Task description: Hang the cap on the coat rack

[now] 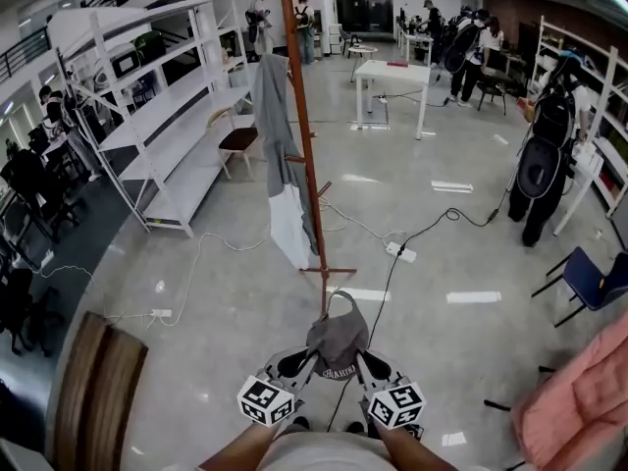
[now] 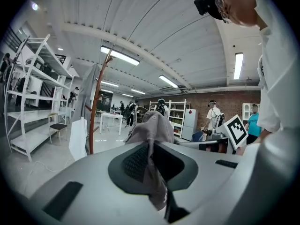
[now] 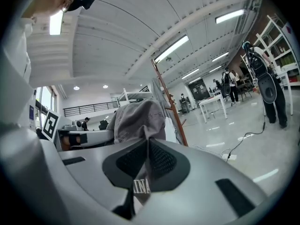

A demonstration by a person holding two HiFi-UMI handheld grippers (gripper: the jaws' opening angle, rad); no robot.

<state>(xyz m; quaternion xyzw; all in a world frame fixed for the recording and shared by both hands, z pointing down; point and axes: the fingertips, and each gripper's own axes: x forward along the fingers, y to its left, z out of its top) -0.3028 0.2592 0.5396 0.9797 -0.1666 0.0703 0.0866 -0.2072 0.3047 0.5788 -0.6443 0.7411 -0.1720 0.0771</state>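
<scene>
Both the left hand-held gripper (image 1: pixel 297 365) and right hand-held gripper (image 1: pixel 365 364) pinch a grey cap (image 1: pixel 338 340), held low before the coat rack (image 1: pixel 304 150). The cap is not yet hung; lifting it onto a peg remains.

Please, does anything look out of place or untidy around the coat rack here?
Mildly: a black cable and a white power strip trail loose across the floor near the coat rack base. The cap looks fine.
</scene>
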